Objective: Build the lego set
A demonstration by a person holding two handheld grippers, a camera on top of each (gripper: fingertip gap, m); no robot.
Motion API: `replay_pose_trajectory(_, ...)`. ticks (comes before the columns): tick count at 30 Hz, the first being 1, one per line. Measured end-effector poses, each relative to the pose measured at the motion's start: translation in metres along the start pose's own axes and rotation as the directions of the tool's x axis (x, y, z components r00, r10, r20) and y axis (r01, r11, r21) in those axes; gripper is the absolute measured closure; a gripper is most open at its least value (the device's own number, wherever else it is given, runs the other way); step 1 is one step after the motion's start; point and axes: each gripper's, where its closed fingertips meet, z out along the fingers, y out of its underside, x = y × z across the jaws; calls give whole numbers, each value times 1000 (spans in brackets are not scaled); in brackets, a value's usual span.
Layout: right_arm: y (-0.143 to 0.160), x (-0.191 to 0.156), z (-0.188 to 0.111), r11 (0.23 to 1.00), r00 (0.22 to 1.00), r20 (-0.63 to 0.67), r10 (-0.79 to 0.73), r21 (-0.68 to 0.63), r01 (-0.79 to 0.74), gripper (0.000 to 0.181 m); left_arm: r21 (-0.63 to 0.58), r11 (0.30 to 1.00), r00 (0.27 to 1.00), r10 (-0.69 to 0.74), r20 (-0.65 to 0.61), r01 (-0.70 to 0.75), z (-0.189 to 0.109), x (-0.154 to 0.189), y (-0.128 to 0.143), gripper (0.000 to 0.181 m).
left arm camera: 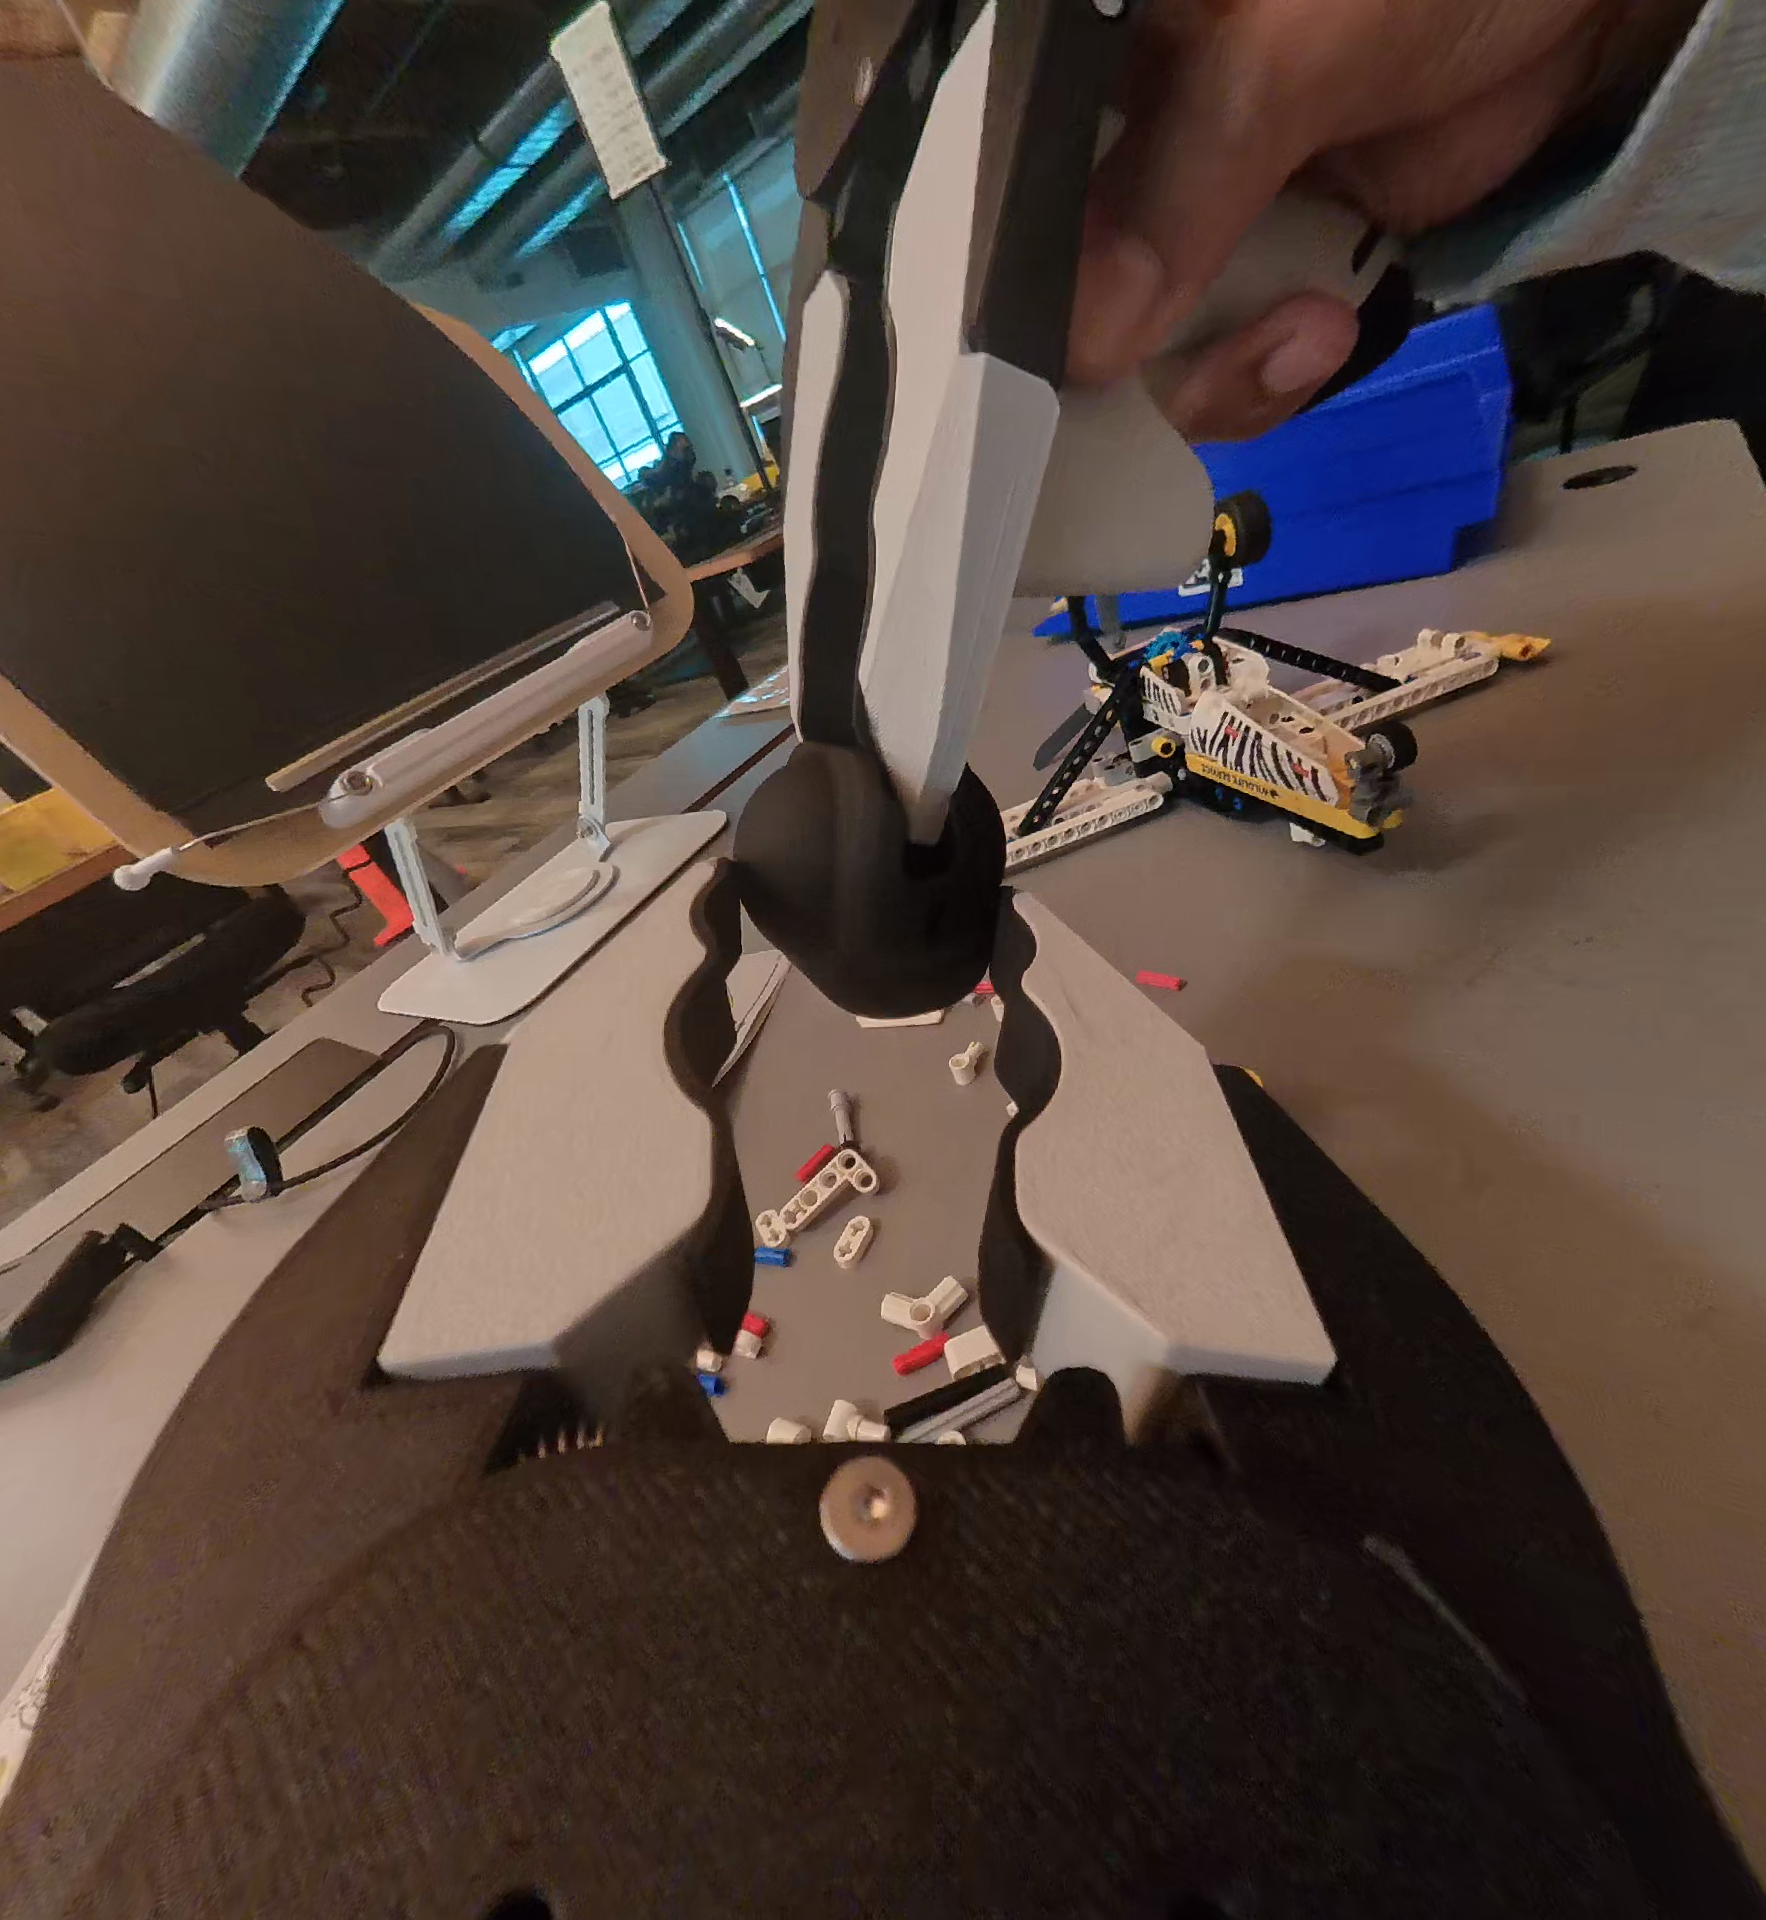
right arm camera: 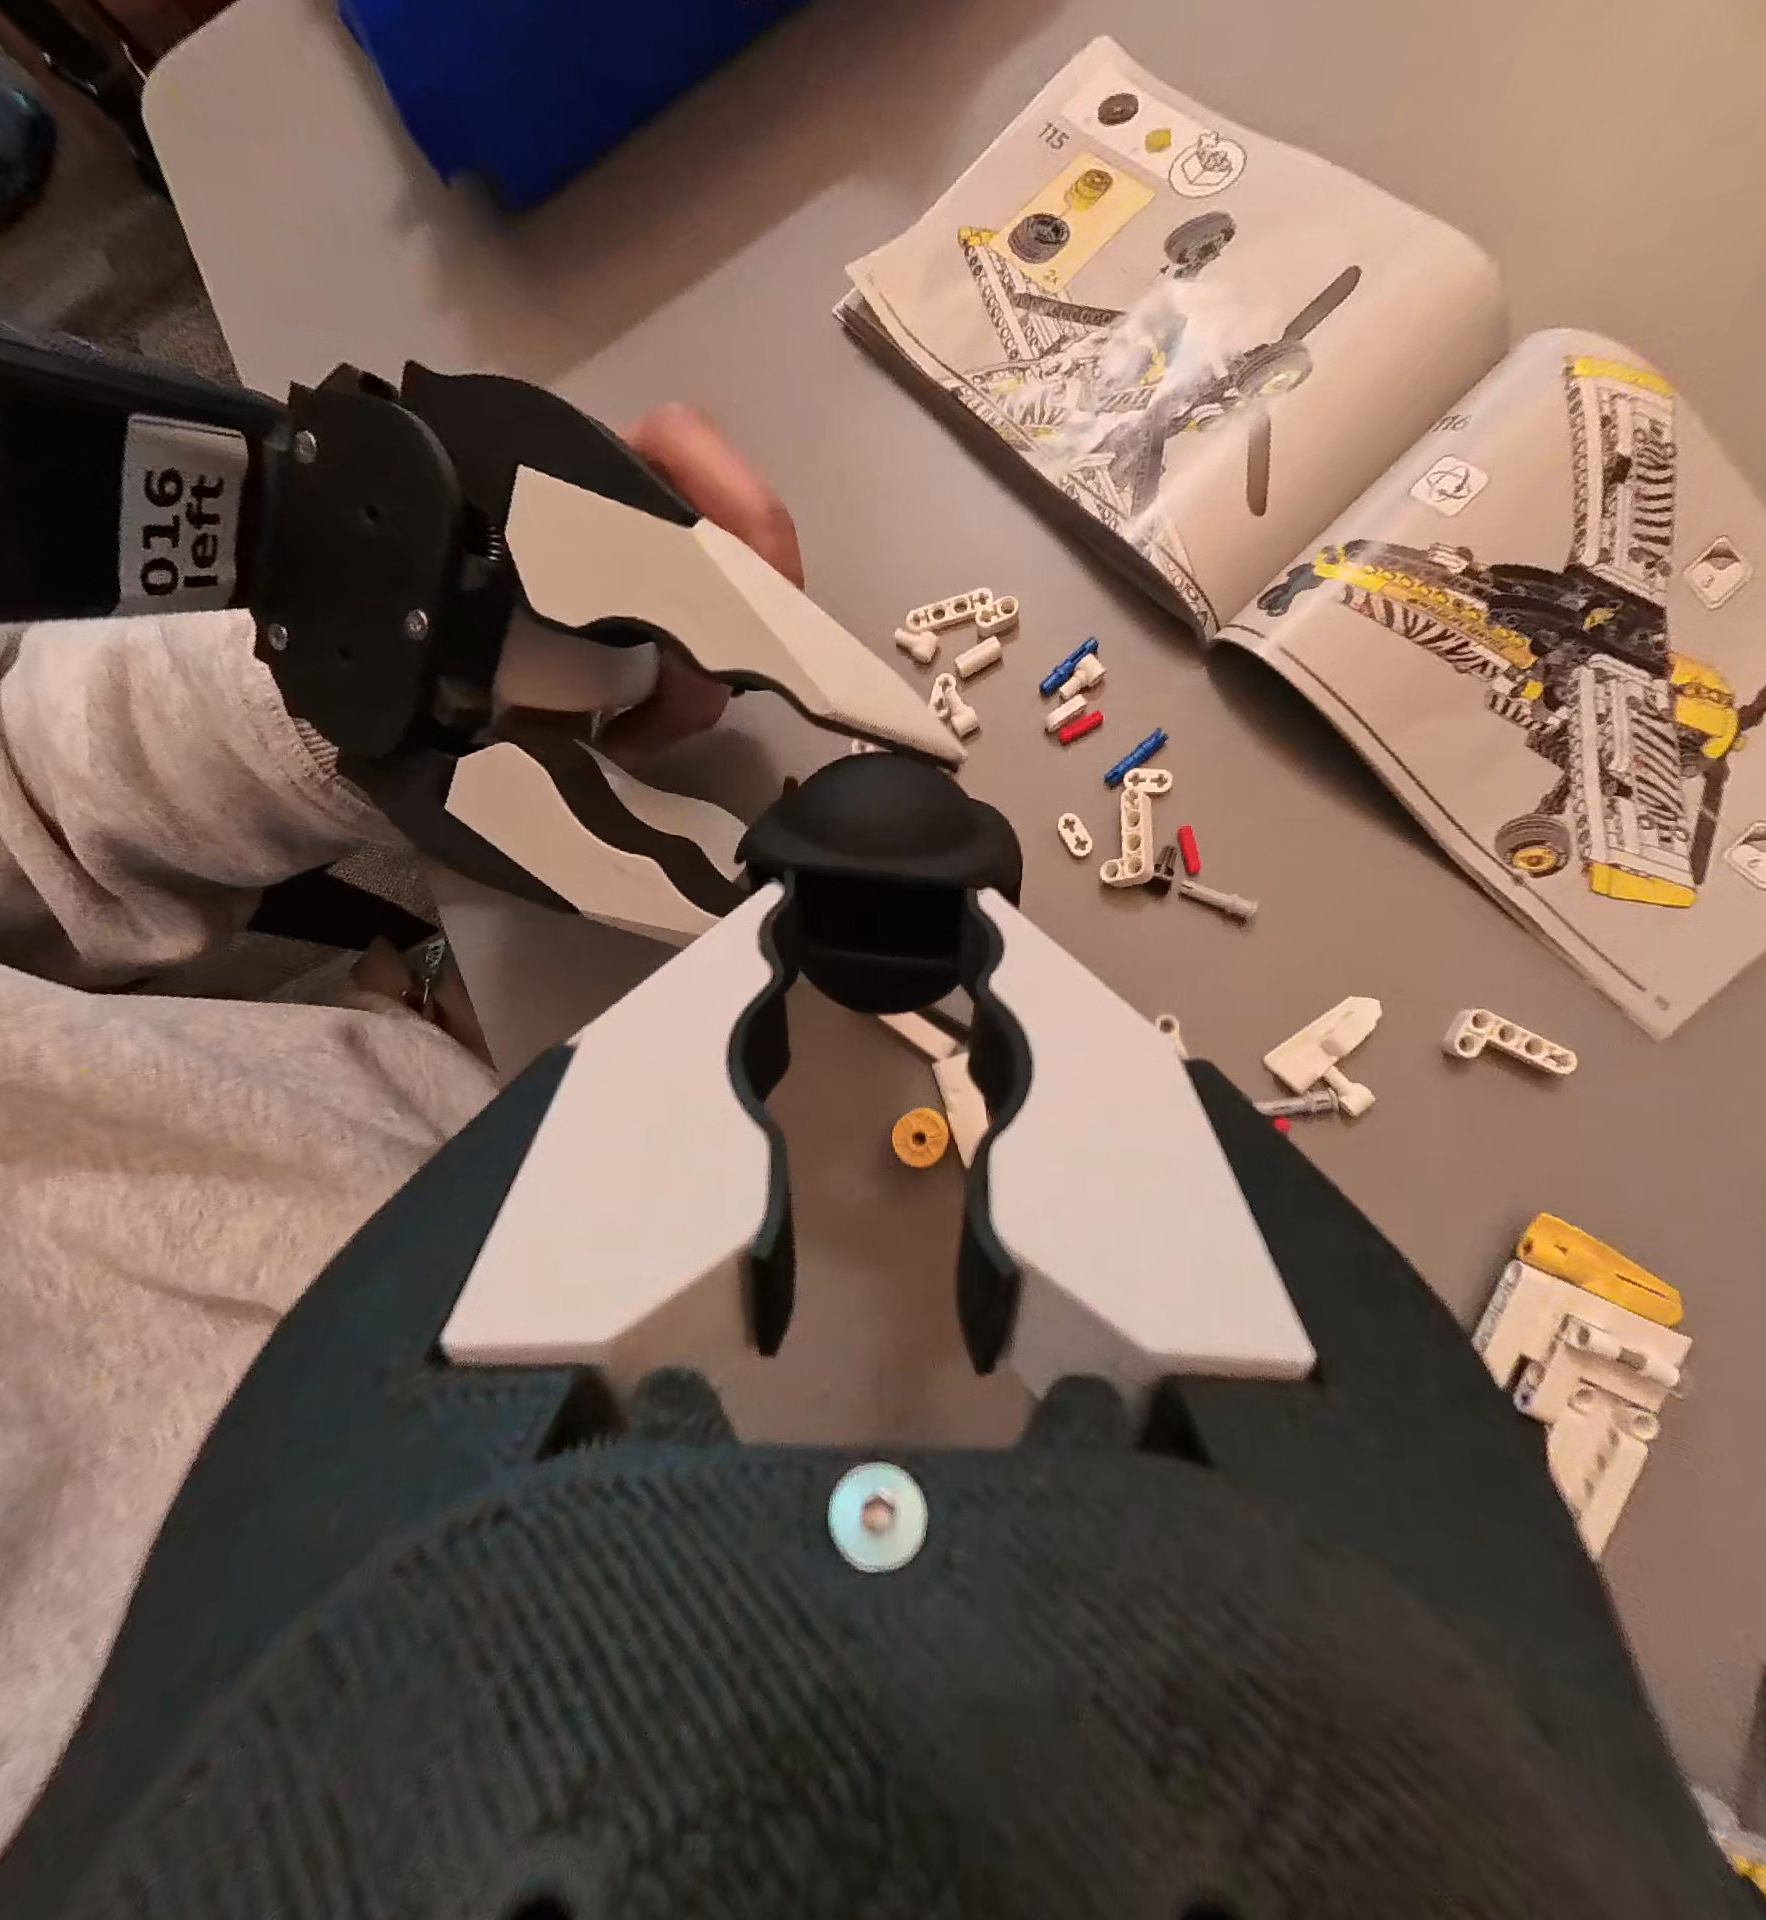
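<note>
A black rubber tyre (right arm camera: 879,821) is pinched between the tips of my right gripper (right arm camera: 879,914), held above the grey table (right arm camera: 1378,1091). In the left wrist view the right gripper (left arm camera: 910,821) comes down from above with the tyre (left arm camera: 837,914) at its tip. My left gripper (left arm camera: 863,935) is open, one finger on each side of the tyre; I cannot tell if they touch it. It also shows in the right wrist view (right arm camera: 837,831). Loose white, red and blue pieces (right arm camera: 1128,831) lie on the table below, also in the left wrist view (left arm camera: 827,1184).
An open instruction booklet (right arm camera: 1274,468) lies at the far right. The zebra-striped plane model (left arm camera: 1263,748) stands further back before a blue bin (left arm camera: 1357,468). A tablet on a stand (left arm camera: 235,520) is at left. A yellow round piece (right arm camera: 918,1140) and a white-yellow sub-assembly (right arm camera: 1585,1361) lie near. Left and right tips are no more than a few centimetres apart.
</note>
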Motion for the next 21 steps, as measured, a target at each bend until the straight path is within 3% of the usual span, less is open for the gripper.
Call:
replay_pose_trajectory(4, 2, -3, 7, 1000, 1000, 21, -1, -13, 2, 168, 5, 1000, 1000, 7, 6, -7, -1, 1, -2, 134)
replay_pose_trajectory(9, 4, 0, 11, 999, 1000, -1, -27, -20, 27, 169, -18, 1000, 1000, 4, 6, -4, 2, 1, 3, 133)
replay_pose_trajectory(21, -15, -5, -17, 977, 970, 228, 89, 170, -129, 169, 90, 976, 978, -189, -82, 197, -5, -3, -14, 138)
